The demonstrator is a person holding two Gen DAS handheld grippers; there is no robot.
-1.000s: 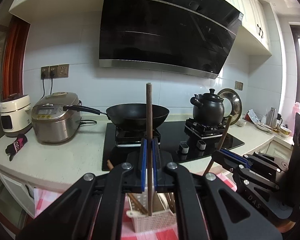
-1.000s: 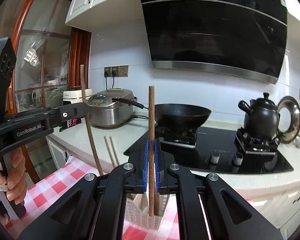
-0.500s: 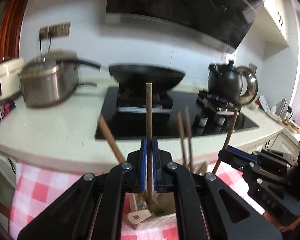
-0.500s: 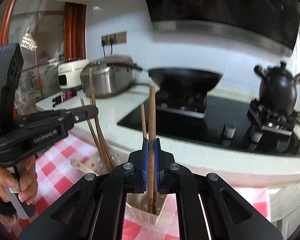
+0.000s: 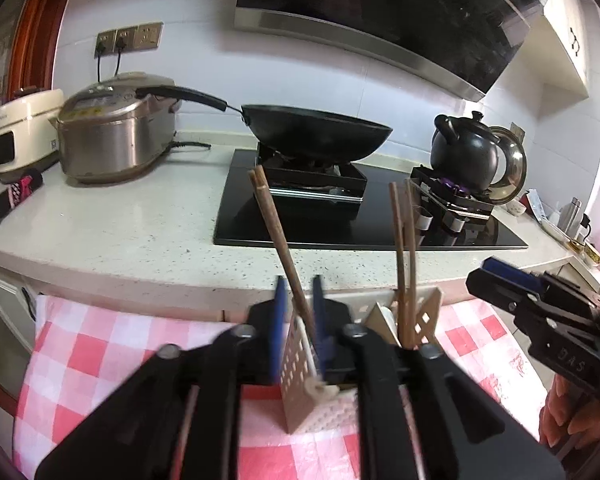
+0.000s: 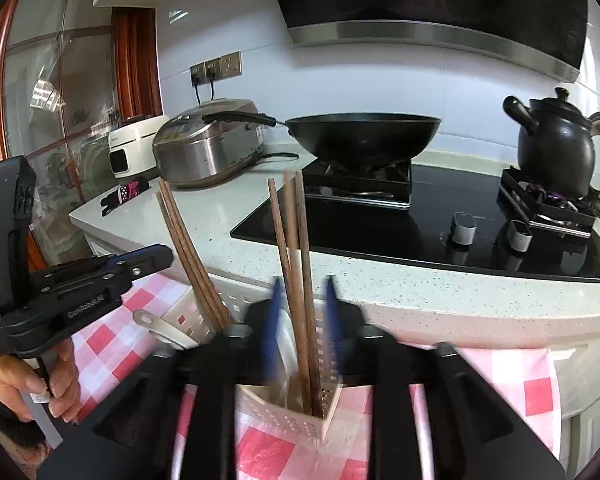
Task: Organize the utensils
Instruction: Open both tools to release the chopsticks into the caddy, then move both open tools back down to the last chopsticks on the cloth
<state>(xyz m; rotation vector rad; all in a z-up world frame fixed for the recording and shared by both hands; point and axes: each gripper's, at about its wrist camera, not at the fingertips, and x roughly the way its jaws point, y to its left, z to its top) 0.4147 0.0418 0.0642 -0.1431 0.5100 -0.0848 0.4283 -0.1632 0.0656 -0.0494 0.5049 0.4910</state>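
Chopsticks [image 5: 284, 248] lean between my left tool's [image 5: 298, 312] blue pads, their lower ends down in the white perforated holder [image 5: 296, 364]. That tool has just been opening, and I see a gap on either side of the sticks, so the pads no longer press on them. A second pair [image 5: 404, 256] stands further right in the same holder.

From my right tool [image 6: 300, 312] I see three dark chopsticks [image 6: 296, 264] standing nearly upright between its pads and reaching down into a corner compartment of the holder [image 6: 284, 412]. This tool has also just been opening; its pads stand clear of the sticks on both sides. Another bundle [image 6: 188, 256] leans left out of the holder, with a pale spoon [image 6: 160, 326] just beside it.

The holder sits on a surface covered with a red-and-white checked cloth [image 5: 100, 364], just in front of the speckled worktop [image 5: 140, 224]. On that worktop stand a rice cooker [image 5: 116, 136], a black wok [image 5: 316, 132] on the hob, and a black kettle [image 5: 466, 156]. In the right view a hand [image 6: 28, 388] grips the left tool's handle at the lower left.
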